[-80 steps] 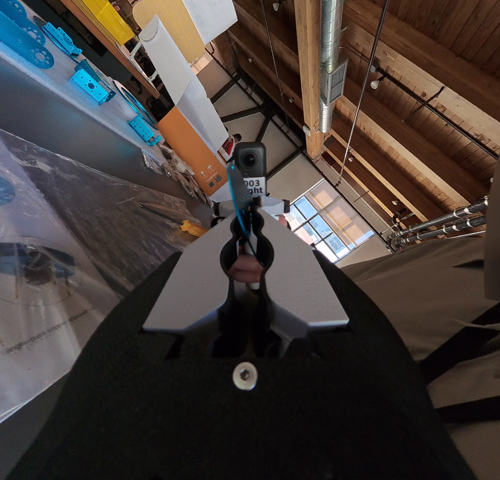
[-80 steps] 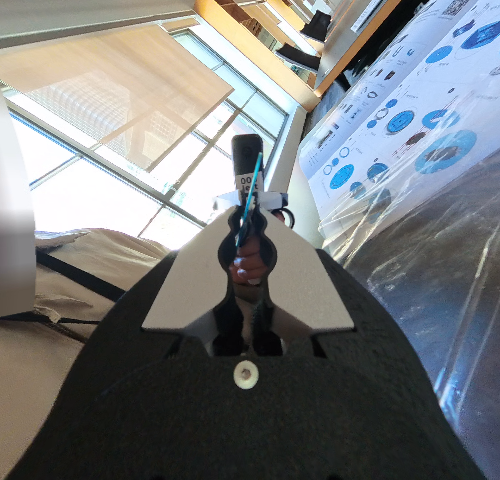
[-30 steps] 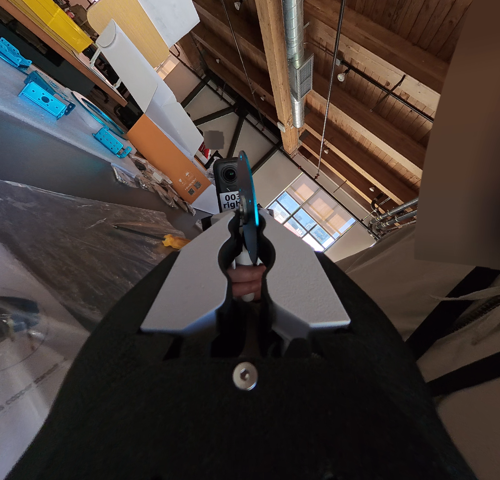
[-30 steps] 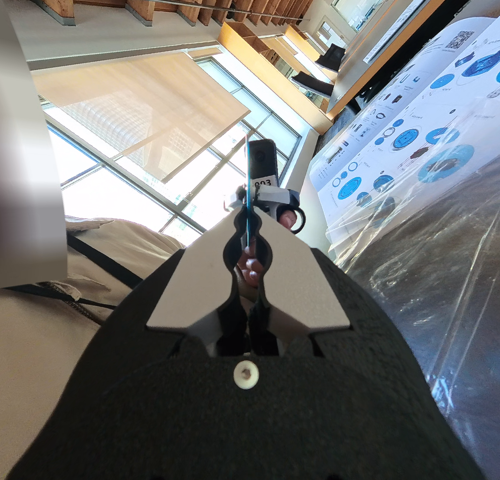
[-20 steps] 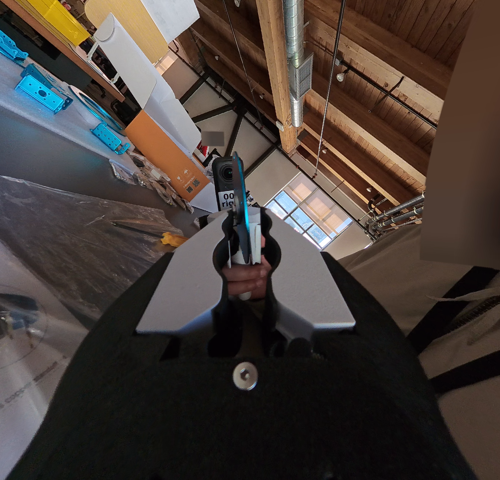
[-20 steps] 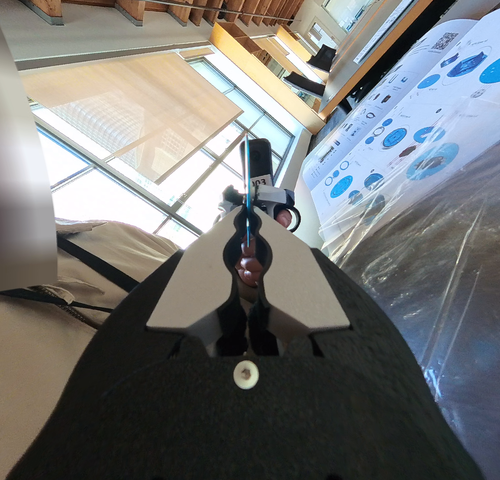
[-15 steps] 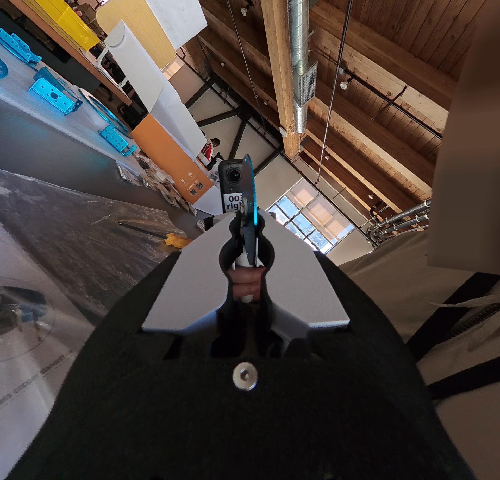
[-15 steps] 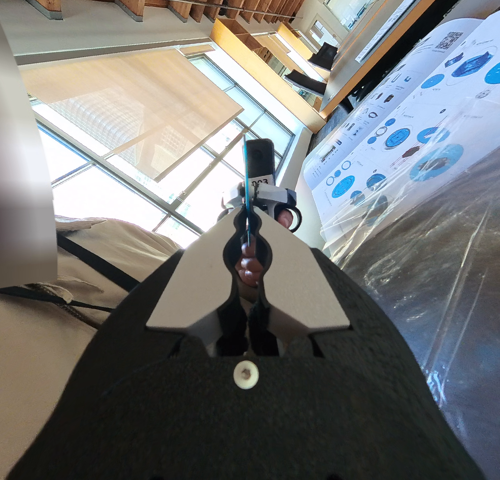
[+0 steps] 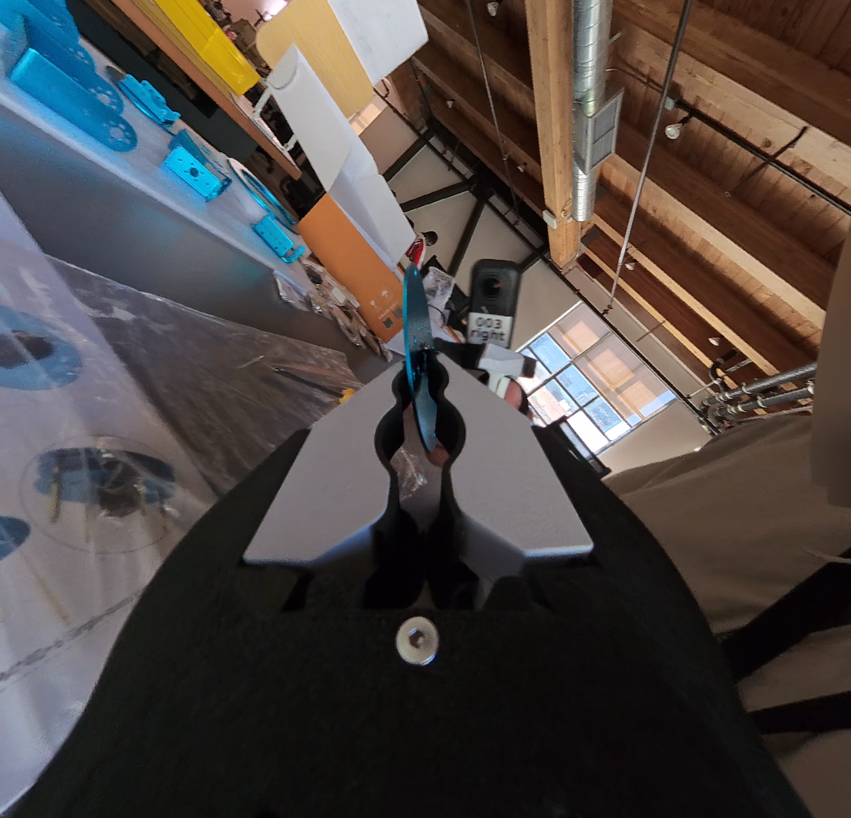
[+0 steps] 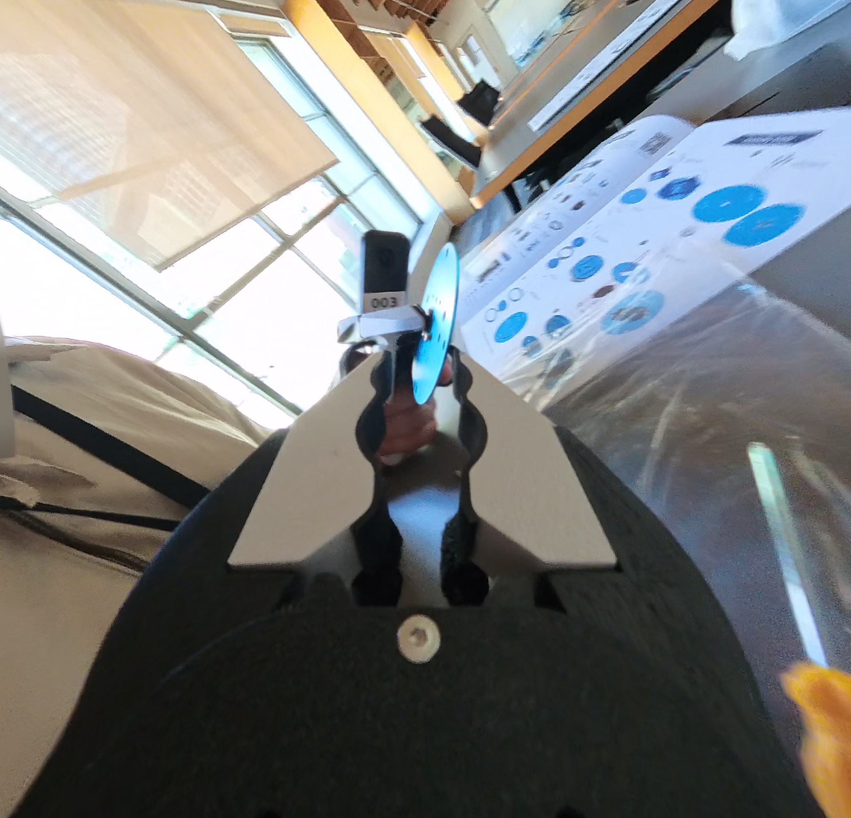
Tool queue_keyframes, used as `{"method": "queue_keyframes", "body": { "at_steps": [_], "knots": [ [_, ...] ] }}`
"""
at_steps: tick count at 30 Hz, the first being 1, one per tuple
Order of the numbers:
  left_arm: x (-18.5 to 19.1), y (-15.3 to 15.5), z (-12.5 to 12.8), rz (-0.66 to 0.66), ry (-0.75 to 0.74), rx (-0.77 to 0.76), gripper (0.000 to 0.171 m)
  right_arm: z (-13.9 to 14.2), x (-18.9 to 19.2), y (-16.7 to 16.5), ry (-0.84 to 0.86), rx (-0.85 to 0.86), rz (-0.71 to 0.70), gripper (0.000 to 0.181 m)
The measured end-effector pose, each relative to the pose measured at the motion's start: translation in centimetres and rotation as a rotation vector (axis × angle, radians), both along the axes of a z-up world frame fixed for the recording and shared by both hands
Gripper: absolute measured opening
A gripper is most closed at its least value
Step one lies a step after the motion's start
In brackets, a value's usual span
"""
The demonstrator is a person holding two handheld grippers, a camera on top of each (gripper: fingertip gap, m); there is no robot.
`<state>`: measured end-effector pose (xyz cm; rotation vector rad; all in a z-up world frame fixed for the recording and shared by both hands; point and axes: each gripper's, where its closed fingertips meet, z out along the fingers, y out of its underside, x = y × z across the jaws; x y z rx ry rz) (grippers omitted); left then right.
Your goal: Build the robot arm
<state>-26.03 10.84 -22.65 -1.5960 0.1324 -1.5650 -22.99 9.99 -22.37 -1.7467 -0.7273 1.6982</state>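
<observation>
Left gripper (image 9: 421,367) pinches blue disc (image 9: 418,335) edge-on.
Right gripper (image 10: 416,358) spread, beside it, above plastic-covered surface (image 10: 690,404).

one blue disc (image 9: 418,366), two grippers (image 9: 420,367) (image 10: 416,363)

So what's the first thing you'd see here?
The shiny blue disc stands out first, pinched edge-on in the left tongs at the middle of the left wrist view. The right wrist view shows its round holed face, with the right tongs open near its lower edge. Blue metal brackets lie on the table, upper left.
</observation>
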Motion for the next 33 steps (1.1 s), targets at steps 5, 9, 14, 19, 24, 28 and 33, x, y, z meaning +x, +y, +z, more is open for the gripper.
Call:
{"method": "queue_keyframes", "body": {
  "at_steps": [5, 9, 14, 19, 24, 28, 33],
  "knots": [
    [-0.8, 1.0, -0.5, 0.045, 0.044, -0.015, 0.006, -2.5, 5.3, 2.3, -0.351, 0.330, -0.165, 0.029],
    [-1.0, 1.5, -1.1, 0.088, 0.139, 0.007, 0.005, -6.2, 9.1, 2.5, -0.610, 0.470, -0.221, 0.039],
    [0.6, 1.3, -0.3, 0.048, 0.085, 0.018, 0.006, -3.3, 4.5, -0.3, -0.401, 0.473, -0.131, 0.042],
    [0.1, 2.5, -2.0, 0.156, 0.241, 0.010, 0.006, -6.3, 10.5, 1.6, -0.756, 0.488, -0.206, 0.041],
    [0.3, 3.9, -2.4, 0.205, 0.370, 0.059, 0.005, -8.8, 14.9, 2.2, -0.841, 0.493, -0.281, 0.043],
    [-0.2, 5.4, -2.7, 0.244, 0.423, 0.085, 0.005, -9.6, 13.5, 2.5, -0.798, 0.532, -0.252, 0.038],
    [-0.4, 6.4, -3.4, 0.264, 0.472, 0.082, 0.006, -10.9, 12.6, 3.7, -0.924, 0.667, -0.226, 0.017]
  ]
}}
